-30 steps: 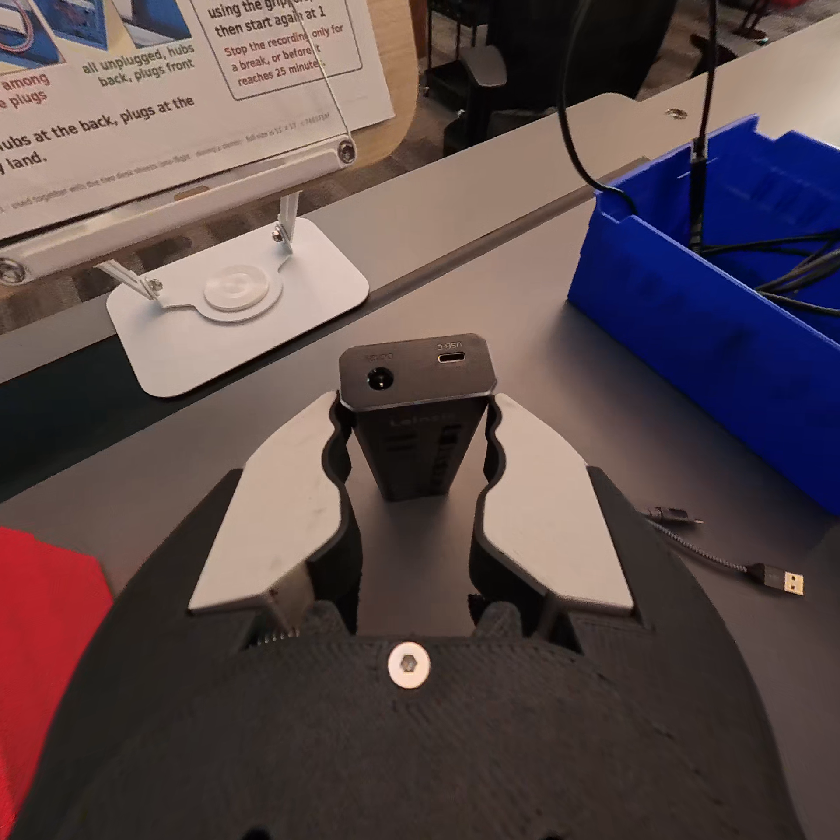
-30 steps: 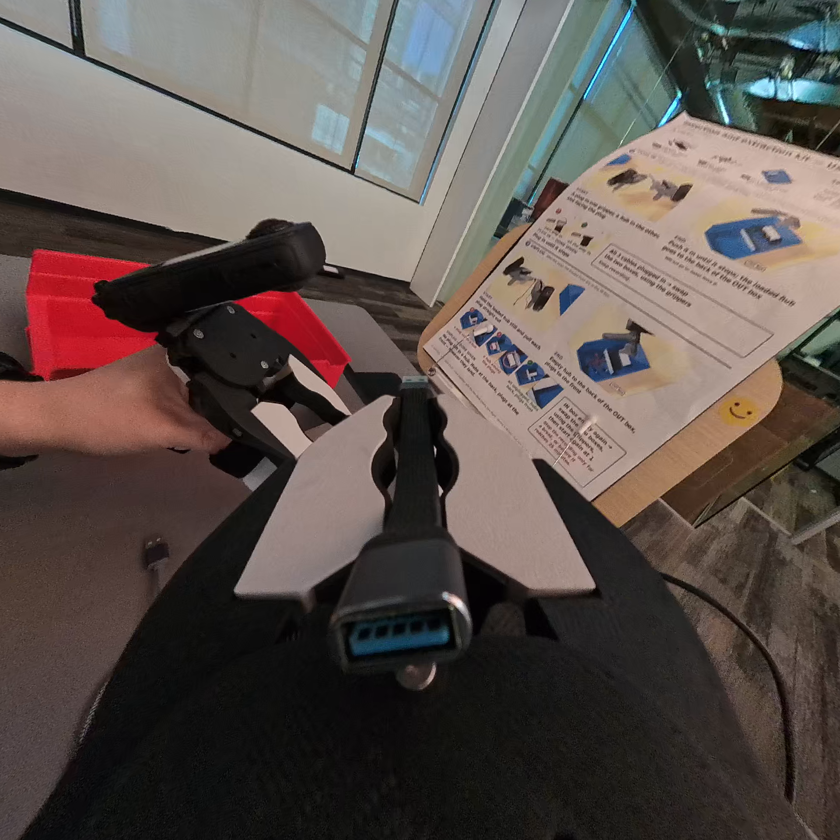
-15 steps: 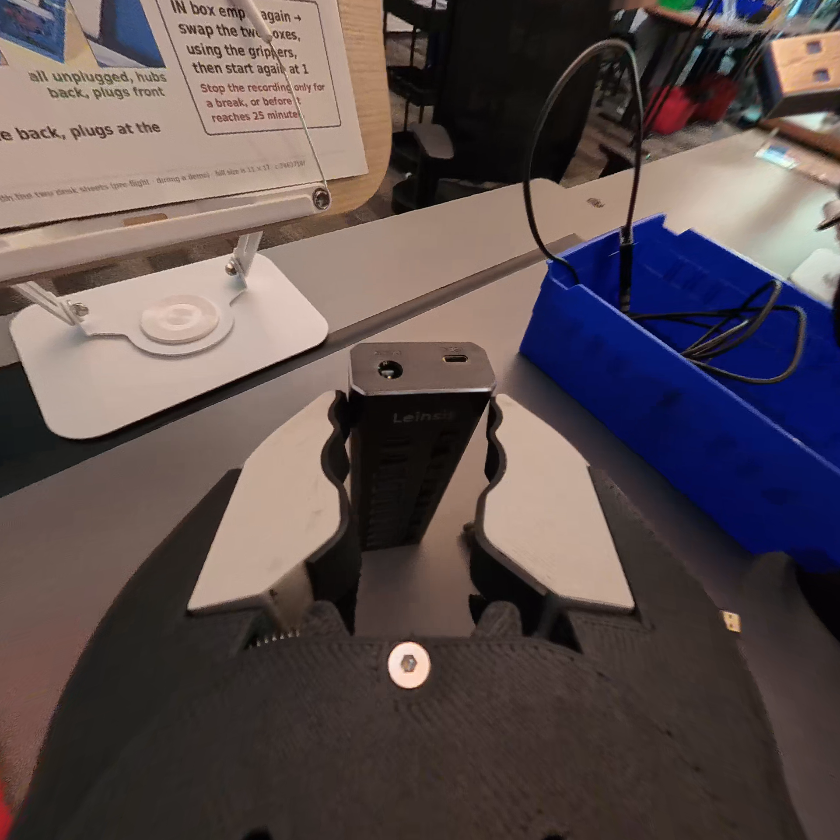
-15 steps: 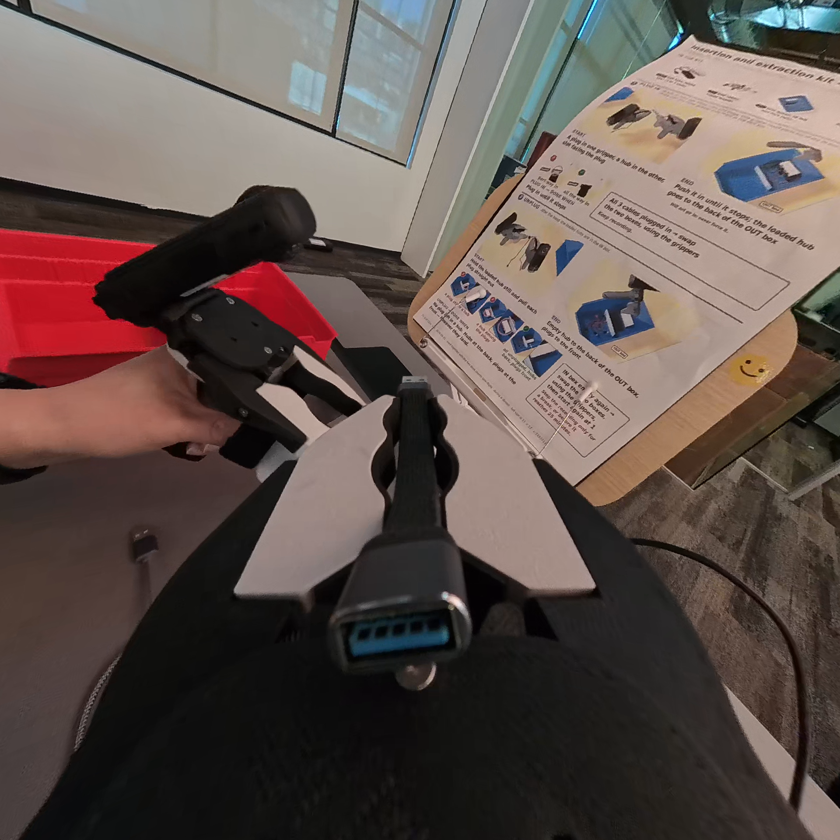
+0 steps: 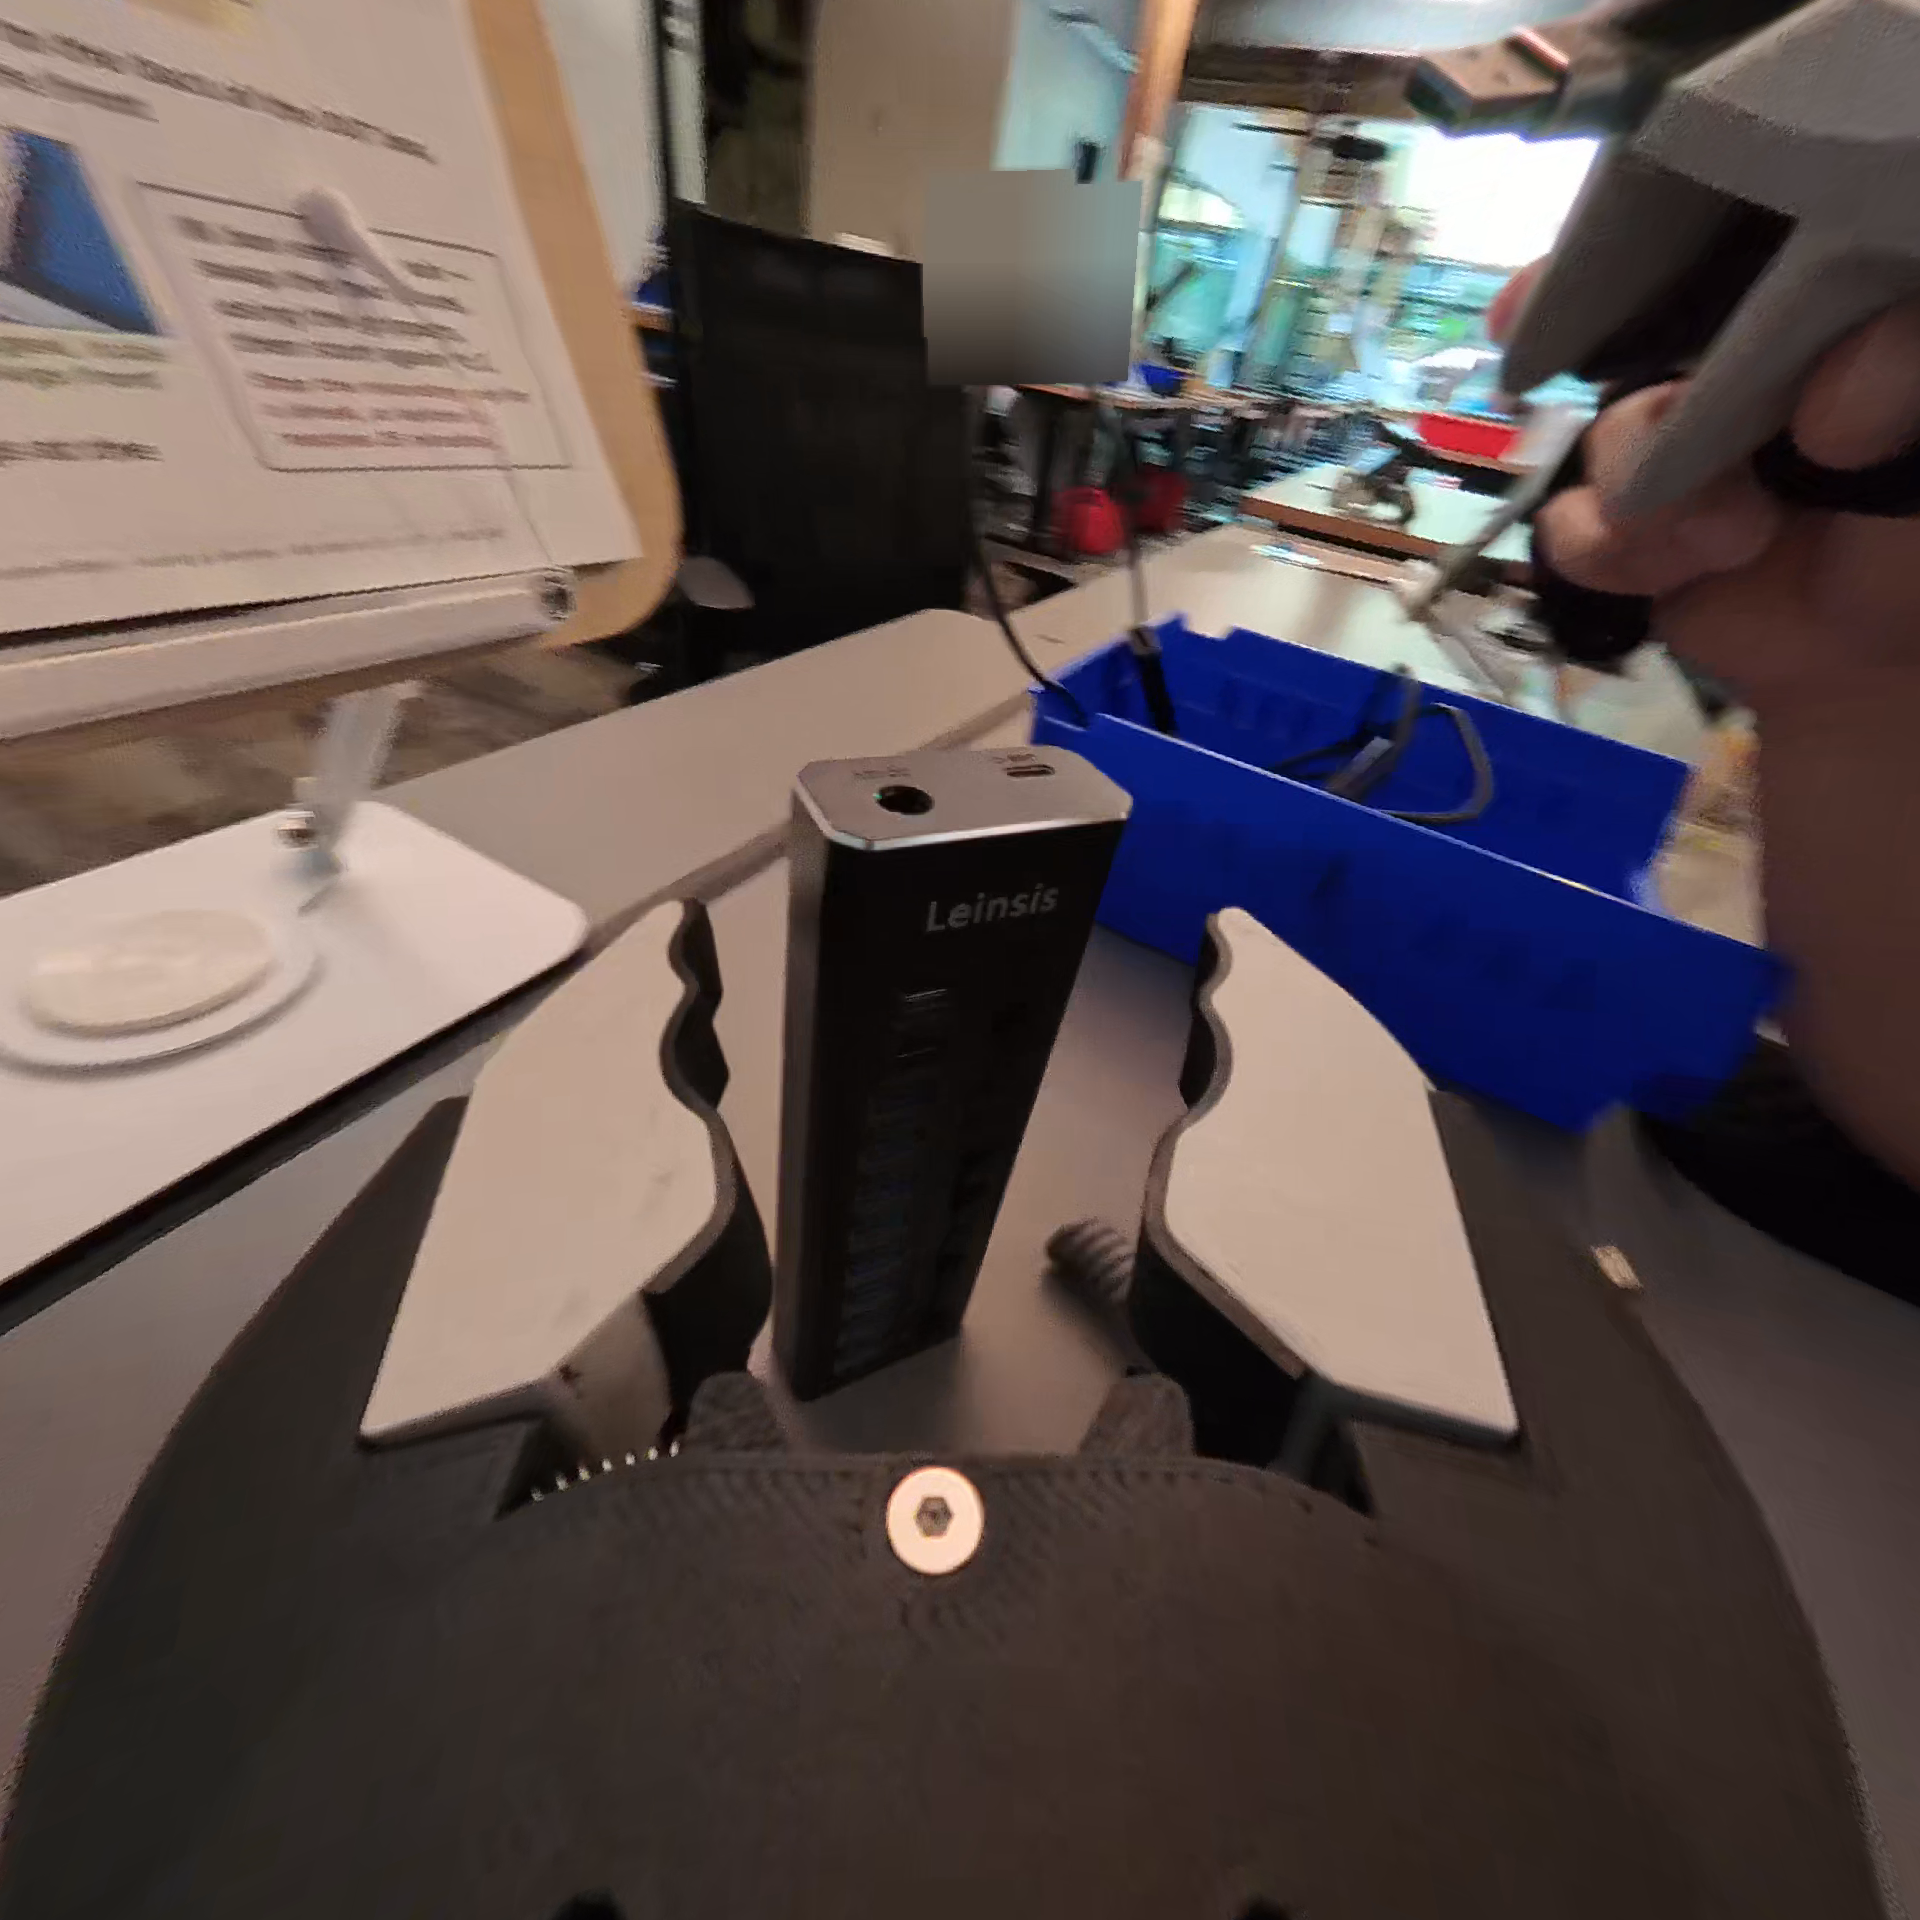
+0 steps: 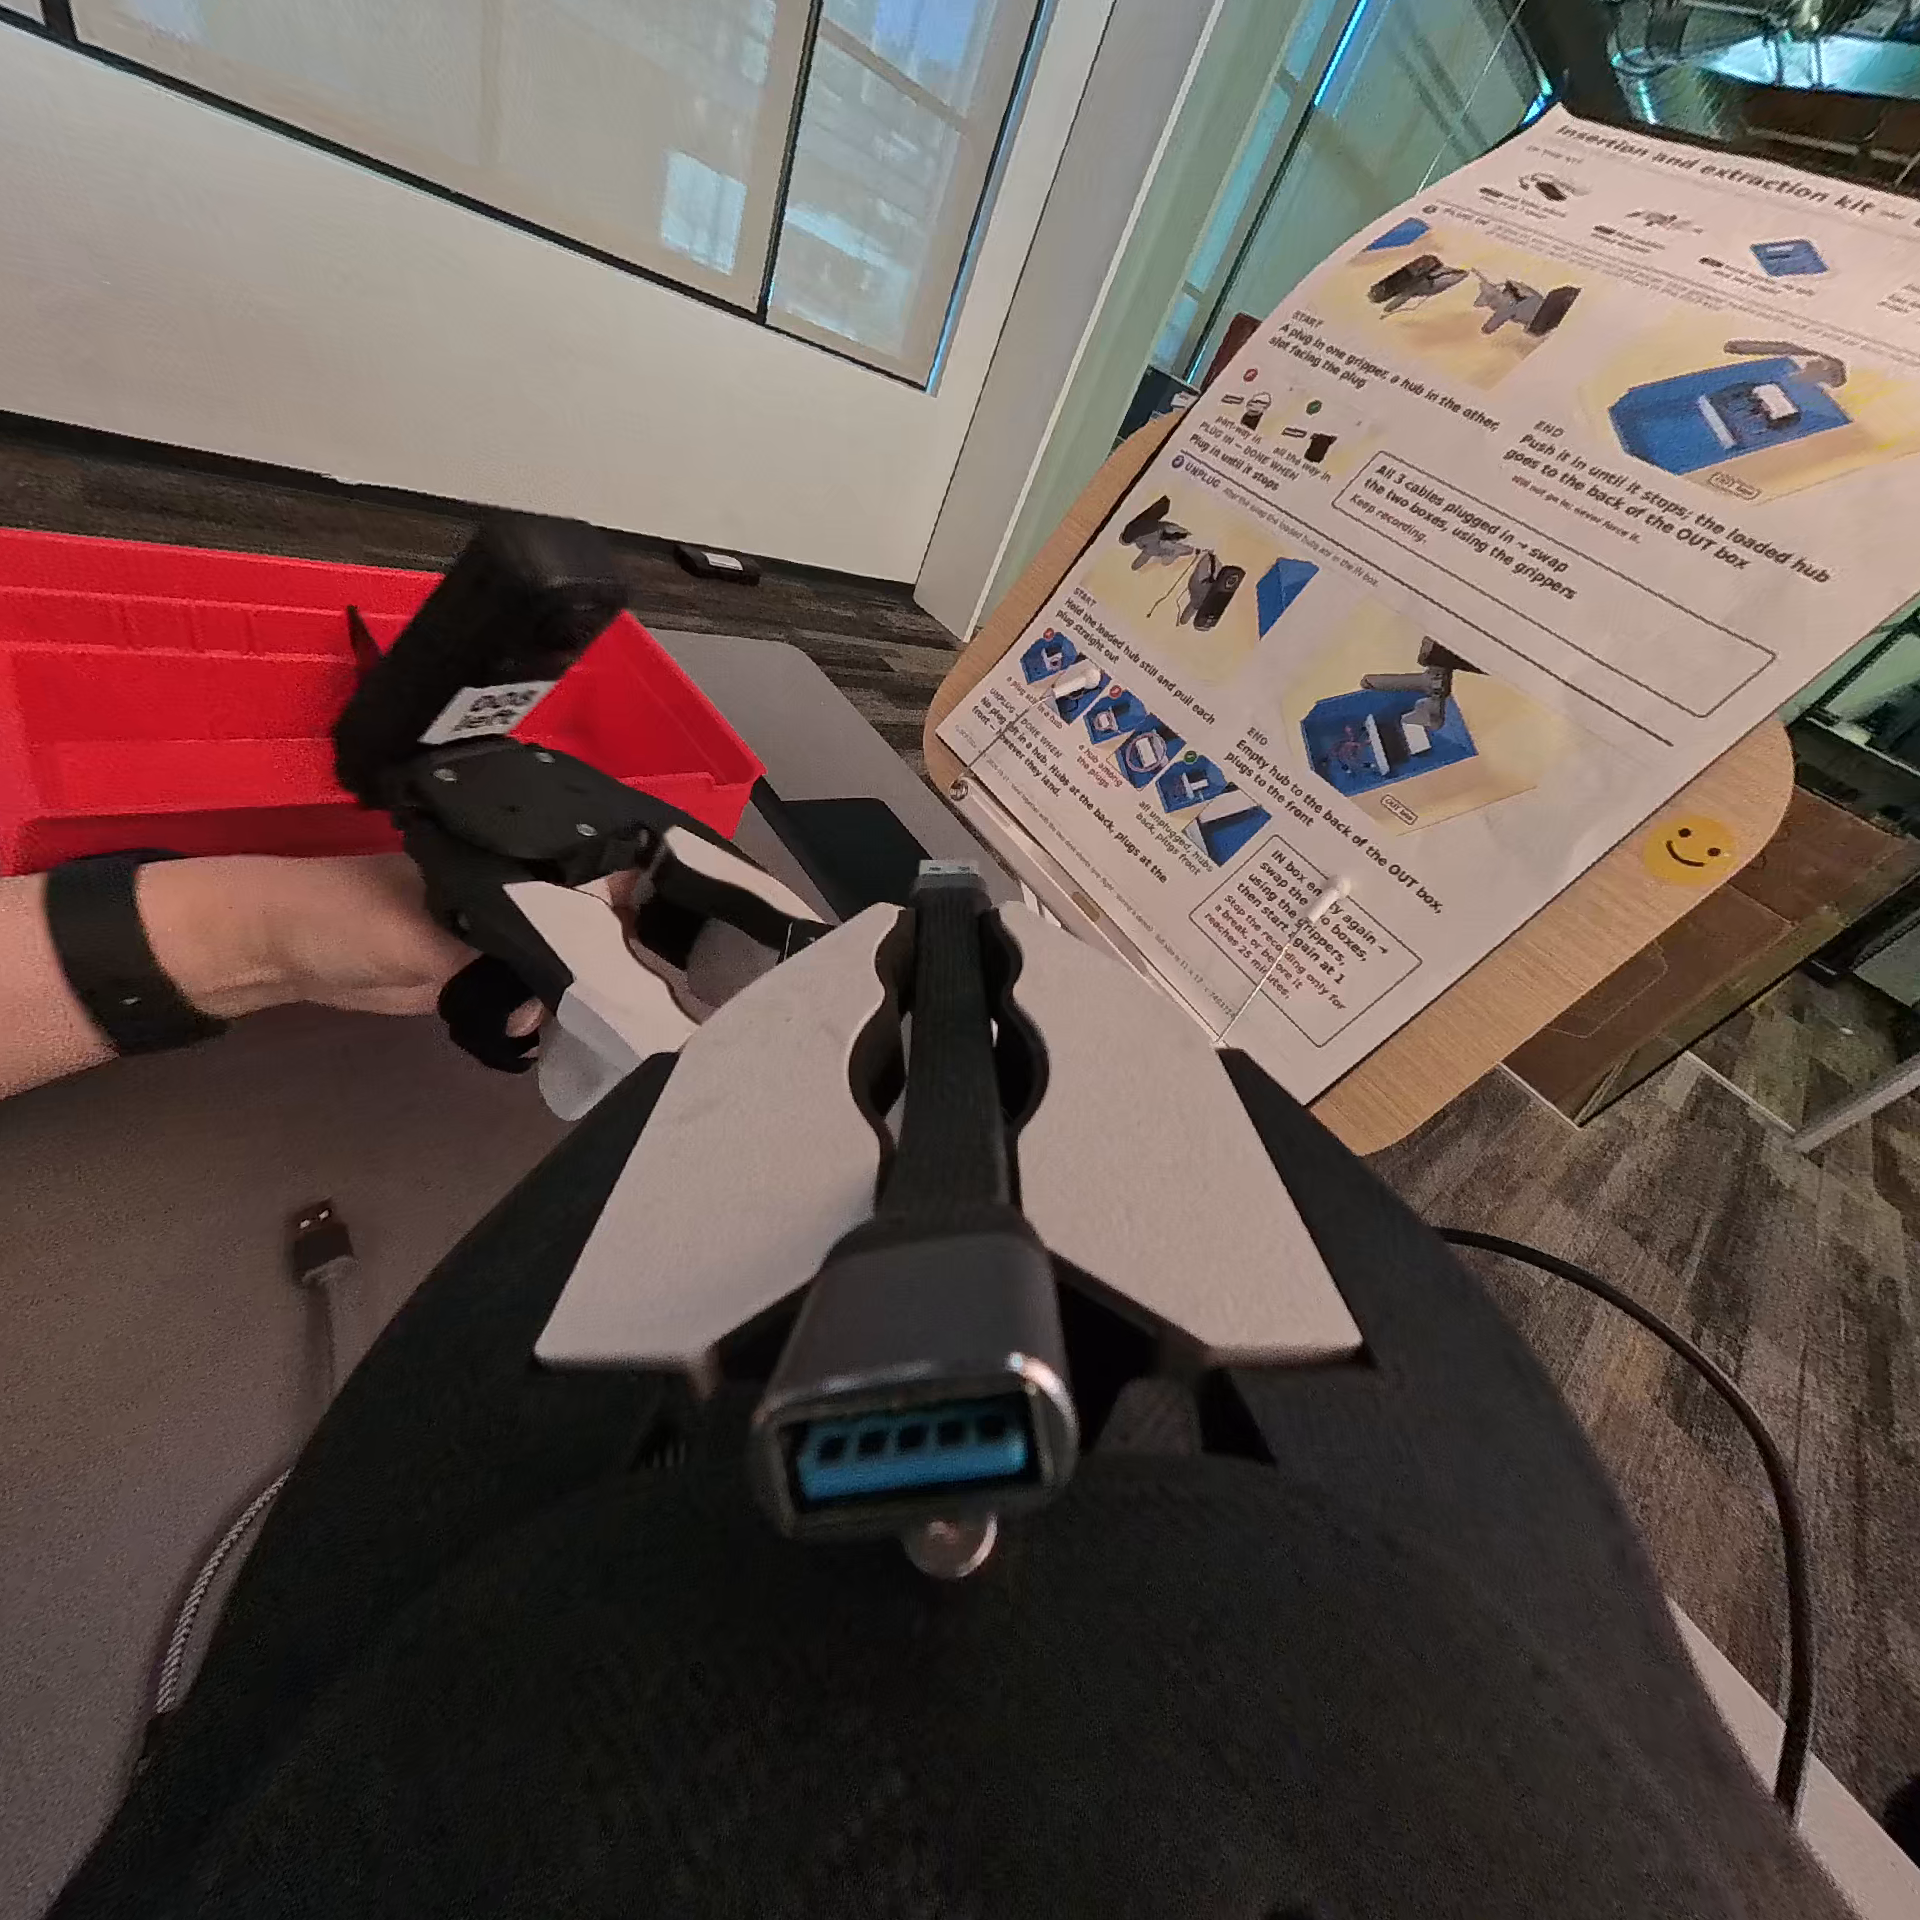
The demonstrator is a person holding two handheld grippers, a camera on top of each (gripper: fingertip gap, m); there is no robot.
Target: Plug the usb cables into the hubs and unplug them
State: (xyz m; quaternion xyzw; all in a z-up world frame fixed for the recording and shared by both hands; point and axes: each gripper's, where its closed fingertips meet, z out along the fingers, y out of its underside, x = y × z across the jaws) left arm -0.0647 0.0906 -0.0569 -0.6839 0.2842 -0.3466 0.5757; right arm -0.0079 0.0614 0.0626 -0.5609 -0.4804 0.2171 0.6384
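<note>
A black USB hub stands on end between the fingers of my left gripper. The jaws are open, with a gap on each side of the hub, wider on the right. My right gripper is shut on a short black USB adapter cable. Its blue socket faces the camera and its plug tip pokes out past the fingertips. In the right wrist view the left gripper is held by a hand, left of the plug. The right gripper shows at the top right of the left wrist view.
A blue bin with black cables stands behind and right of the hub. A red bin is at the far left. An instruction sheet stands on a white-based stand. A loose braided USB cable plug lies on the grey table.
My left gripper's jaws have opened away from the hub and the view has tilted up and to the right. The right gripper keeps its hold on the adapter cable and now shows in the left wrist view.
</note>
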